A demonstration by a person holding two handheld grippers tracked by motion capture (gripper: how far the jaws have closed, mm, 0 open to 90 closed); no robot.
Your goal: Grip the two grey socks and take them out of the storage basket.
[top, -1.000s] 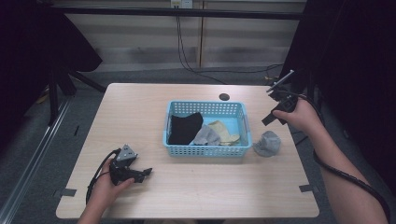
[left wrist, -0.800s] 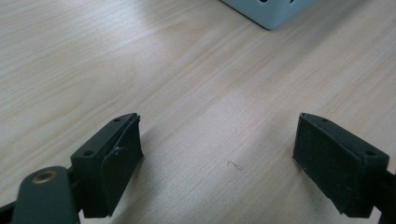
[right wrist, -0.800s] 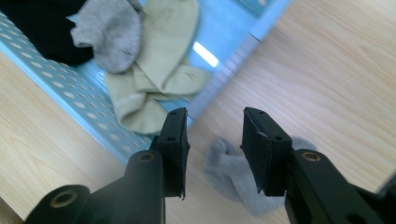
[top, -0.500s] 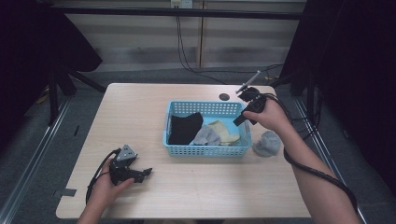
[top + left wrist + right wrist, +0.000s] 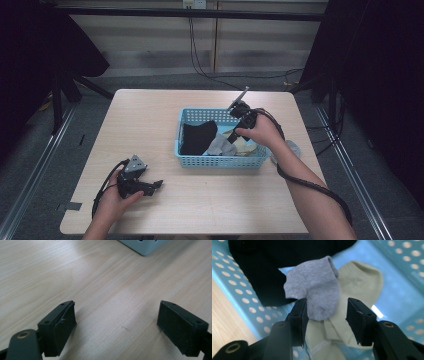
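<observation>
- Leftmost, left tool (image 5: 150, 186) held low at the near-left of the worktop (image 5: 150, 115), jaws spread wide over bare wood, nothing between them.
- Next, blue basket (image 5: 200, 159) at mid-worktop, well apart from that tool; one pale corner (image 5: 142, 247) seen ahead in the left gripper view.
- Inside, black sock (image 5: 197, 137) at the left end, grey sock (image 5: 220, 146) just beside it, overlapping its edge, beige sock (image 5: 247, 146) lying partly under the grey one.
- Above the basket, right tool (image 5: 325, 312) pointing down at the grey sock (image 5: 317, 287), jaws just opening, parted either side of its toe, pads not pressing.
- Rightmost, another grey sock (image 5: 295, 149) on the worktop just outside the basket, partly hidden by the right forearm.
</observation>
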